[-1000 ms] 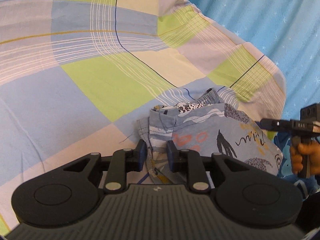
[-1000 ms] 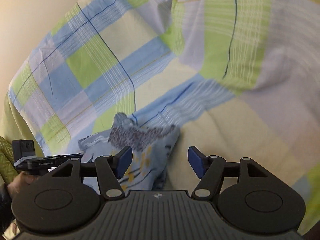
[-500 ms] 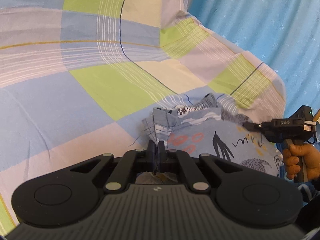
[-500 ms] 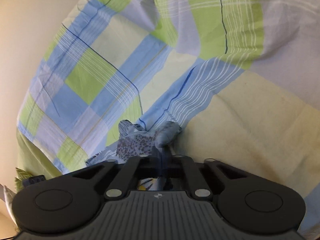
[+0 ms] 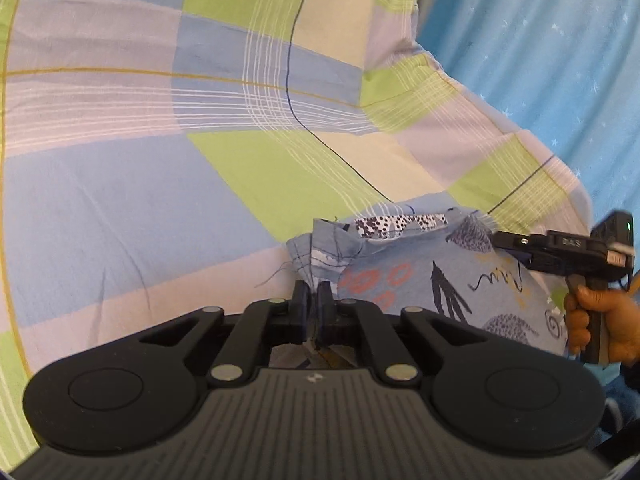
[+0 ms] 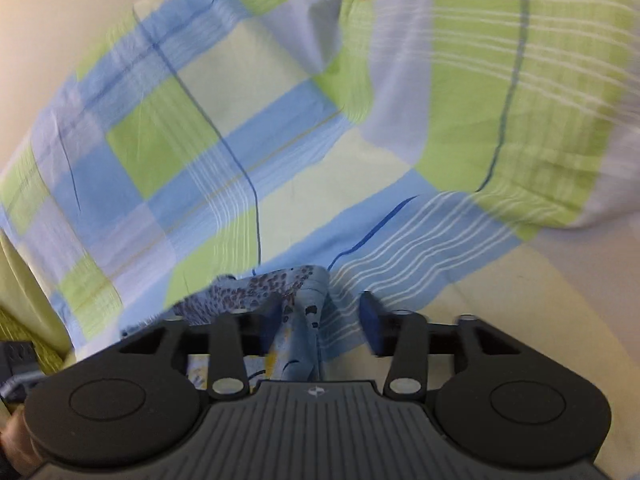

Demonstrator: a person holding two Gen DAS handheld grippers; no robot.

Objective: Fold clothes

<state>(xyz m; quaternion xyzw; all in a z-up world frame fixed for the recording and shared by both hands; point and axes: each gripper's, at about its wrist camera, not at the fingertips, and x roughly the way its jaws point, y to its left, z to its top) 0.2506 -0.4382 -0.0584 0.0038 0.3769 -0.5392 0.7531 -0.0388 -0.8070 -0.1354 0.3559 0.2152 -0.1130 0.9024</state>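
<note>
Left gripper (image 5: 313, 304), lower centre of the left wrist view, is pinching a thin crumpled corner of the light-blue printed garment (image 5: 432, 280), soft cotton with leopard spots, coral rings and dark squiggles, lying on the plaid bedsheet (image 5: 160, 184) of blue, green and cream squares. At right frame edge a bare hand (image 5: 600, 324) is gripping an upright handle, the black right gripper (image 5: 500, 240) reaching level over the cloth, its fingertips hidden there. The motion-blurred right wrist view is showing those blue pads (image 6: 370, 326) standing apart, a garment fold rising between them.
</note>
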